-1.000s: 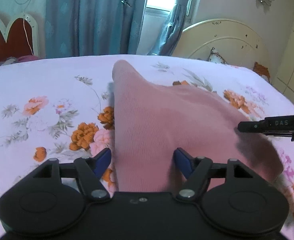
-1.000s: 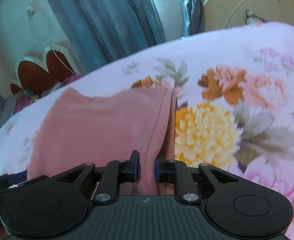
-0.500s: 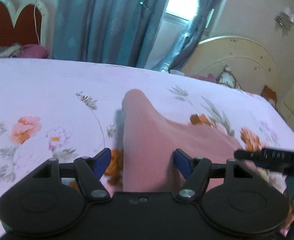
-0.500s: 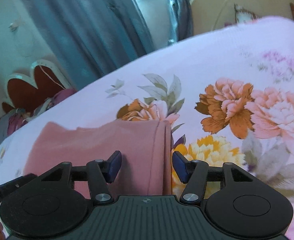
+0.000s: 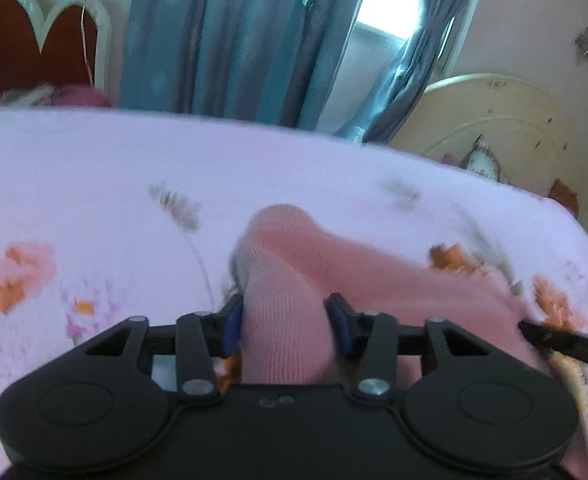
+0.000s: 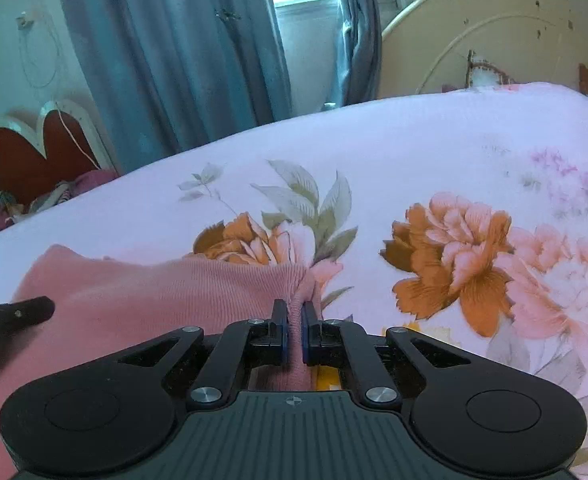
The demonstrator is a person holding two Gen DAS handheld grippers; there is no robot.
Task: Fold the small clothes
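A pink knit garment (image 5: 374, 276) lies on the flowered bed sheet (image 5: 93, 168). My left gripper (image 5: 285, 328) is closing its jaws. A raised fold of the garment fills the gap and touches both blue pads (image 5: 231, 326). In the right wrist view the garment (image 6: 153, 300) spreads to the left, and my right gripper (image 6: 292, 336) is shut on its bunched right edge. Each gripper's dark fingertip shows at the edge of the other's view.
The sheet (image 6: 434, 140) stretches far ahead and to both sides. A cream headboard (image 5: 506, 120) stands at the right. Blue curtains (image 5: 233, 40) hang beyond the bed, and a red scalloped headboard (image 5: 33, 40) stands at the far left.
The right gripper opened, then shut on the garment's right edge. The left gripper slid left along the garment and narrowed onto a fold, which now bulges up between the pads.
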